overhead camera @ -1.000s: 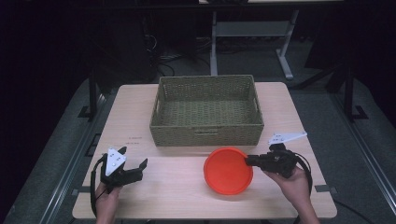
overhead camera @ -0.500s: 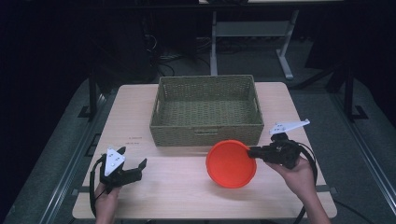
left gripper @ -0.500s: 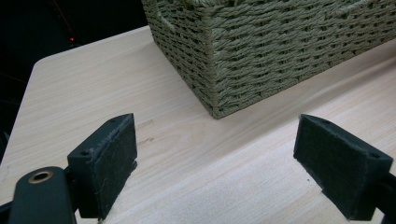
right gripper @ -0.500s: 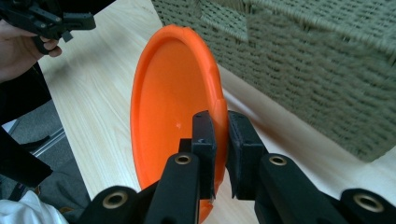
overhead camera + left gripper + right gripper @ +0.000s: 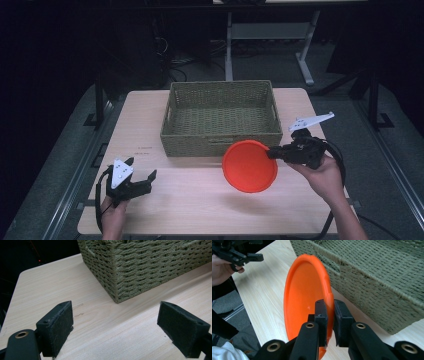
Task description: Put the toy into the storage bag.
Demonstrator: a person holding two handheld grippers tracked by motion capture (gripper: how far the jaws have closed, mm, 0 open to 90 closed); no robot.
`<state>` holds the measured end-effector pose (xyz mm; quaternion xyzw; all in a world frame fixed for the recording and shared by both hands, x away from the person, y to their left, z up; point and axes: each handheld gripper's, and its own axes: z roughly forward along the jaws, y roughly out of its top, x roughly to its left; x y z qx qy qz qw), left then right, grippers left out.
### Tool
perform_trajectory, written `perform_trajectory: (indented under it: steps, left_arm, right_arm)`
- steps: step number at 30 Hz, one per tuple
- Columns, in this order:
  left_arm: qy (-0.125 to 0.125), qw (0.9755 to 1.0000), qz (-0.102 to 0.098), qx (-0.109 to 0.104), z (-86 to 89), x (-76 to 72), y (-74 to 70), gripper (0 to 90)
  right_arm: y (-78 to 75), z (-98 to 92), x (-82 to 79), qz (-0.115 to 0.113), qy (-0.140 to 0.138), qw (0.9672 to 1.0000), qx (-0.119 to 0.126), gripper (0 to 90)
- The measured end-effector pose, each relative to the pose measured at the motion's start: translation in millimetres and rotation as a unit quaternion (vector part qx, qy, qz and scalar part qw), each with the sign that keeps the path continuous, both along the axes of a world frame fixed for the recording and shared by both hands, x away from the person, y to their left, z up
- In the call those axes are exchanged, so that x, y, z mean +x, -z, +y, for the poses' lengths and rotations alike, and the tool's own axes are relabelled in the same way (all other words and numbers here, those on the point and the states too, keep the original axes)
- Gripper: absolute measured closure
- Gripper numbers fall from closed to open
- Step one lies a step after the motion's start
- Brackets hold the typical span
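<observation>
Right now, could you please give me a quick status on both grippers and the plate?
Right gripper shut on the orange plate, plate off the table. Left gripper open, holding nothing. Basket just beyond the plate.

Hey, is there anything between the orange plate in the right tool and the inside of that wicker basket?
Only the basket's near wall. The orange plate, clamped by its rim in the right tool, hangs in front of that wall, so it must clear the top edge. The basket looks empty.

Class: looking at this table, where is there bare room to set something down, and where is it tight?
Free: the table between the left gripper and the orange plate; the strip left of the wicker basket; the basket's inside. Tight: where the right gripper holds the plate beside the basket's front wall.
</observation>
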<state>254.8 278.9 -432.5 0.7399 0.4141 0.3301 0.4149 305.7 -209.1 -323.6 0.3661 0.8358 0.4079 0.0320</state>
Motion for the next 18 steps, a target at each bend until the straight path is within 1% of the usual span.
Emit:
perform_trajectory:
  steps: [5, 6, 7, 8, 12, 17, 18]
  left_arm:
    - [0.000, 1.0000, -0.001, 0.001, 0.1, 0.3, 0.1, 12.8]
    - [0.000, 1.0000, -0.001, 0.001, 0.1, 0.3, 0.1, 12.8]
    - [0.000, 1.0000, 0.000, 0.001, -0.1, 0.3, 0.2, 12.8]
    - [0.000, 1.0000, 0.000, 0.001, -0.2, 0.2, 0.3, 12.8]
    - [0.000, 1.0000, 0.001, 0.001, -0.3, 0.4, 0.3, 12.8]
    - [0.000, 1.0000, 0.002, -0.001, -0.9, 0.8, 0.7, 12.8]
    - [0.000, 1.0000, 0.001, -0.001, -0.8, 0.8, 0.8, 12.8]
  right_arm:
    - [-7.4, -0.3, 3.9, 0.000, 0.001, 1.0000, -0.008, 81.9]
    - [-9.6, 0.2, 4.5, 0.005, 0.003, 0.9999, -0.010, 81.9]
    - [-10.6, -0.3, 6.0, 0.000, 0.000, 0.9999, -0.013, 81.9]
    - [-12.7, 0.2, 6.8, 0.002, 0.003, 0.9999, -0.015, 81.9]
    - [-20.2, 0.6, 10.9, 0.002, 0.003, 0.9998, -0.019, 81.9]
    - [-29.2, 2.5, 12.9, -0.004, 0.001, 0.9997, -0.026, 81.9]
    - [-30.4, 2.4, 13.7, -0.008, -0.003, 0.9996, -0.028, 81.9]
